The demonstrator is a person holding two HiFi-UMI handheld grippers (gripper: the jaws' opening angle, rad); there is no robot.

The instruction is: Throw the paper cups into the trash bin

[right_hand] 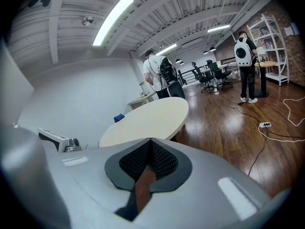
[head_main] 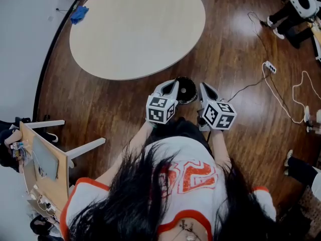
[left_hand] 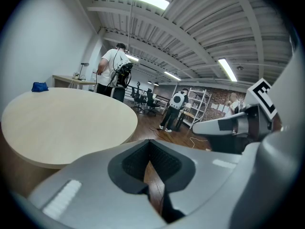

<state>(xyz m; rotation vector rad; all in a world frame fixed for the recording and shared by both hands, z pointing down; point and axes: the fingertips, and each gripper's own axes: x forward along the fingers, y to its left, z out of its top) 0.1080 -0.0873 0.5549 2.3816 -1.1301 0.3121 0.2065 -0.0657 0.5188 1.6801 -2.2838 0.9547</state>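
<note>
No paper cup shows in any view. My left gripper (head_main: 173,84) (left_hand: 149,142) and right gripper (head_main: 204,87) (right_hand: 151,140) are held side by side over the wood floor, just short of the round beige table (head_main: 135,29) (left_hand: 62,123) (right_hand: 147,118). Both have their jaws shut with nothing between them. A black round object (head_main: 186,89), possibly the trash bin seen from above, sits on the floor between the two gripper tips. Each gripper shows in the other's view: the right gripper (left_hand: 238,128) at the right, the left gripper (right_hand: 57,138) at the left.
A blue cloth (head_main: 79,14) (left_hand: 39,86) lies at the table's far edge. A wooden desk with a white frame (head_main: 47,159) stands at the lower left. Cables and a power strip (head_main: 270,67) trail across the floor at right. People stand in the background (left_hand: 114,73) (right_hand: 245,66).
</note>
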